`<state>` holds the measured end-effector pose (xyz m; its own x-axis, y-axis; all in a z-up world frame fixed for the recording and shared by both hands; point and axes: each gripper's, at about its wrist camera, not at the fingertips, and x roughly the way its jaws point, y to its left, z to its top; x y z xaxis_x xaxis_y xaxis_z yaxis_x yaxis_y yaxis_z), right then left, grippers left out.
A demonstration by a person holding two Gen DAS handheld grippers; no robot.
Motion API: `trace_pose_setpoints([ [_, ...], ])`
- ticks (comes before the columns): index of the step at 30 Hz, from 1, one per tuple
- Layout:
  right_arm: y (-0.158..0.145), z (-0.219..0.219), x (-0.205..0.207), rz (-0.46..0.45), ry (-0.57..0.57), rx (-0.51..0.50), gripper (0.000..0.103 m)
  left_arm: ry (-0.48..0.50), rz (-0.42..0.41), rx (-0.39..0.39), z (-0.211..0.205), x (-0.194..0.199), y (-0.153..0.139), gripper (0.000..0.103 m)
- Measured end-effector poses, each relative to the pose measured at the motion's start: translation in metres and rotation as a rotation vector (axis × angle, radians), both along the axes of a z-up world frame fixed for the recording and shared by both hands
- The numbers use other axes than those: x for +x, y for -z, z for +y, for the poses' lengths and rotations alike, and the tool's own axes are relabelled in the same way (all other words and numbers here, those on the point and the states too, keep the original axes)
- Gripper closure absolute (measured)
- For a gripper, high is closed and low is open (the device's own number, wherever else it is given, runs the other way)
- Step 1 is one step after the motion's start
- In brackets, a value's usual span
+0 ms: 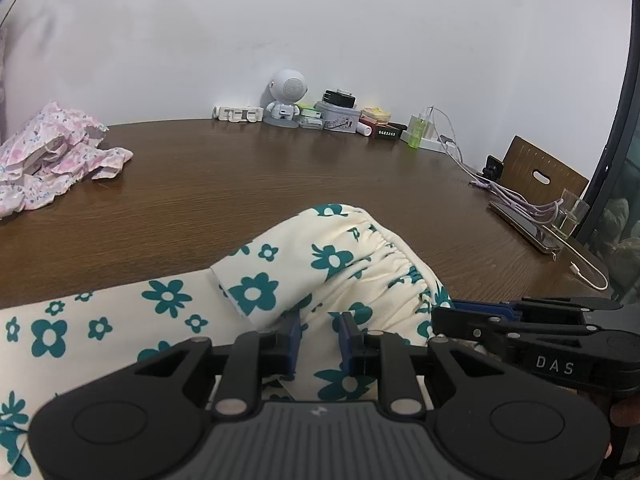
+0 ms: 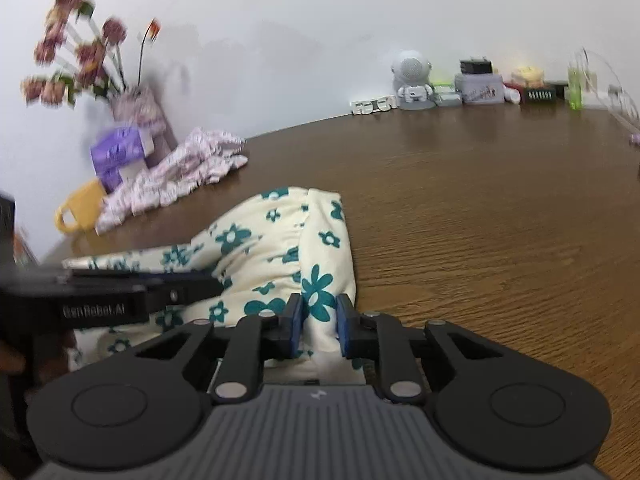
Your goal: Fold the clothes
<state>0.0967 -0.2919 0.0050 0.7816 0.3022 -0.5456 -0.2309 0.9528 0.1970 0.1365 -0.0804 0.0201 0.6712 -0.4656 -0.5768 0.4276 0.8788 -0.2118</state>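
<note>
A cream garment with teal flowers (image 1: 340, 256) (image 2: 256, 248) lies bunched on the brown wooden table (image 1: 280, 168) (image 2: 480, 200), its gathered elastic waistband arched up. My left gripper (image 1: 320, 340) is shut on a fold of this fabric, which fills the narrow gap between its blue pads. My right gripper (image 2: 320, 320) pinches the garment's right edge in the same way. Each gripper shows in the other's view: the right gripper (image 1: 444, 312) comes in from the right at the waistband, and the left gripper (image 2: 212, 280) reaches in from the left, blurred.
A crumpled pink floral garment (image 1: 52, 152) (image 2: 188, 168) lies at the far left. By it stand a yellow mug (image 2: 80, 210), a purple tissue pack (image 2: 116, 152) and a vase of flowers (image 2: 80, 52). A robot figure (image 1: 286, 96), boxes and a green bottle (image 1: 416, 132) line the wall; a phone (image 1: 524, 228), cables and a glass (image 1: 572, 212) sit right.
</note>
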Motion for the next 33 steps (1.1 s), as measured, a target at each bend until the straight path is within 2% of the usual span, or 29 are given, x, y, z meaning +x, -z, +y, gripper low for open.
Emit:
trace_pose_setpoints([
  [2,-0.001,-0.002,-0.001,-0.005,0.007,0.010,0.085,0.000,-0.002,-0.011,0.002,0.000,-0.002,0.084],
  [4,-0.004,-0.009,-0.003,-0.009,0.021,0.051,0.078,0.006,-0.016,-0.034,0.004,-0.003,-0.007,0.083],
  [5,-0.005,-0.013,-0.003,-0.011,0.028,0.072,0.068,0.015,-0.028,-0.046,0.004,-0.006,-0.011,0.083],
  [6,-0.008,-0.018,-0.006,-0.022,0.035,0.093,0.058,0.028,-0.044,-0.056,0.004,-0.011,-0.016,0.079],
  [7,-0.012,-0.024,-0.010,-0.034,0.042,0.115,0.057,0.047,-0.059,-0.062,0.003,-0.015,-0.020,0.070],
  [10,-0.024,-0.041,-0.020,-0.072,0.064,0.181,0.054,0.137,-0.099,-0.047,-0.006,-0.032,-0.030,0.060],
  [15,-0.028,-0.056,-0.034,-0.028,0.051,0.206,0.053,0.266,-0.140,0.080,-0.029,-0.060,-0.032,0.055],
  [19,-0.024,-0.058,-0.044,0.021,0.012,0.193,0.053,0.276,-0.135,0.195,-0.041,-0.068,-0.025,0.055],
  [21,-0.020,-0.055,-0.049,0.027,0.001,0.156,0.053,0.274,-0.138,0.220,-0.041,-0.070,-0.023,0.057],
  [24,-0.015,-0.047,-0.051,0.036,-0.004,0.108,0.053,0.270,-0.143,0.256,-0.042,-0.073,-0.021,0.074],
  [26,-0.012,-0.042,-0.051,0.042,-0.021,0.080,0.053,0.267,-0.147,0.281,-0.043,-0.075,-0.019,0.080],
  [28,-0.010,-0.037,-0.051,0.043,-0.045,0.056,0.055,0.265,-0.150,0.305,-0.044,-0.078,-0.018,0.091],
  [30,-0.009,-0.030,-0.049,0.036,-0.060,0.026,0.059,0.262,-0.154,0.330,-0.045,-0.080,-0.016,0.098],
  [33,-0.010,-0.020,-0.048,0.006,-0.074,-0.021,0.061,0.259,-0.167,0.368,-0.046,-0.083,-0.015,0.099],
])
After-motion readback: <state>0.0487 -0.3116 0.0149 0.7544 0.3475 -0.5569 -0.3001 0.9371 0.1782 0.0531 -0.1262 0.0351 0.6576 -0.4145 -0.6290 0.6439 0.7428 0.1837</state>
